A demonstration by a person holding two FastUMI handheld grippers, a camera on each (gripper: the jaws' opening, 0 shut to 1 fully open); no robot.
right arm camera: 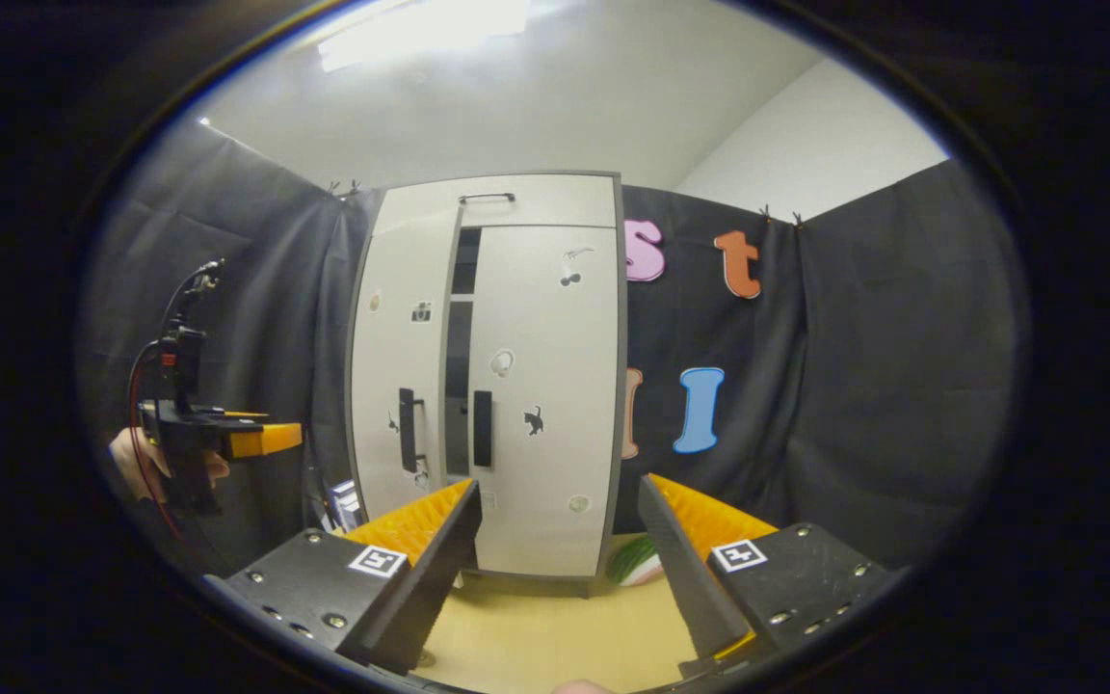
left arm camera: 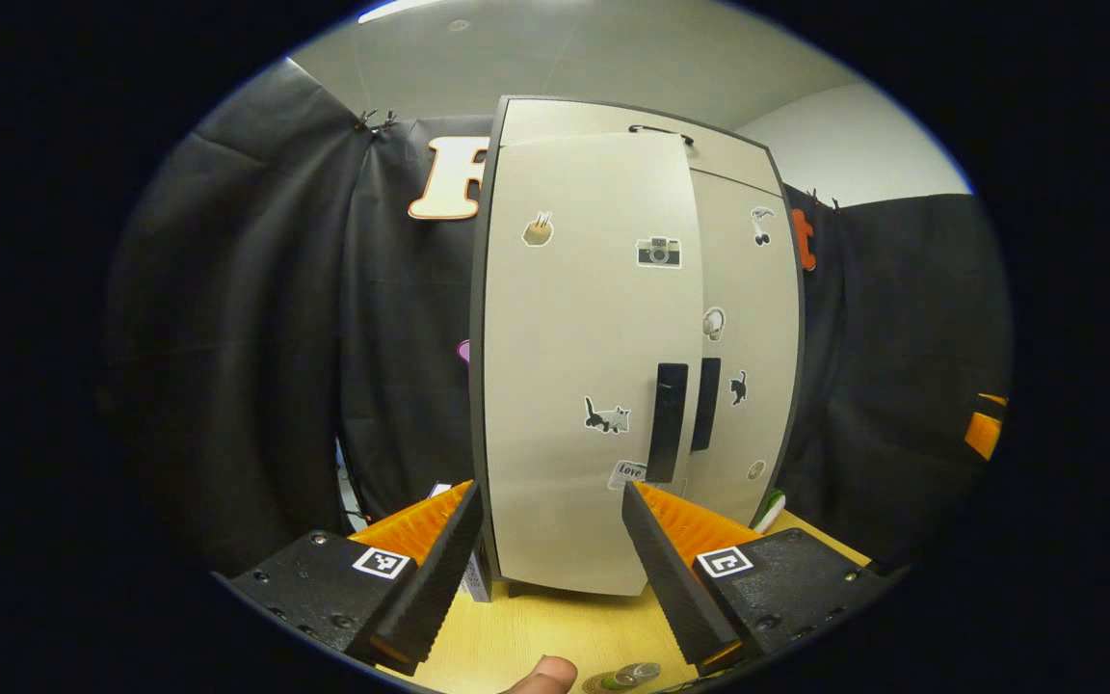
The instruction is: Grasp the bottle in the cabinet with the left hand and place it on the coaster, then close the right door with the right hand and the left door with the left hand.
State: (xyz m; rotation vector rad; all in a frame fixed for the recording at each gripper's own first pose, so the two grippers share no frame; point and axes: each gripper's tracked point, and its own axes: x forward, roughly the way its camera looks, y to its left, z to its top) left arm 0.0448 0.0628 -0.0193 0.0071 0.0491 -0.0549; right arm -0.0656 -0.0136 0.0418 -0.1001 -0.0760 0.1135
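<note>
Left gripper (left arm camera: 552, 540) with fingers (left arm camera: 439, 569) spread apart and empty, cabinet (left arm camera: 632, 347) close ahead, left door (left arm camera: 579, 366) slightly ajar, yellow worktop (left arm camera: 555, 627) below

Cabinet (right arm camera: 541, 386) doors are pale beige with a dark grey frame, black handles and small black-and-white stickers. Left gripper (left arm camera: 553, 554) and right gripper (right arm camera: 560, 554) fingers are orange with ribbed black pads on black bodies carrying black-and-white square markers. Tabletop (left arm camera: 555, 636) is light yellow wood.

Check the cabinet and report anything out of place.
The left door is not shut: it stands slightly ajar, leaving a dark gap beside the right door, which looks closed. Nothing looks spilled or damaged. Both the left gripper and right gripper are open, holding nothing.
</note>
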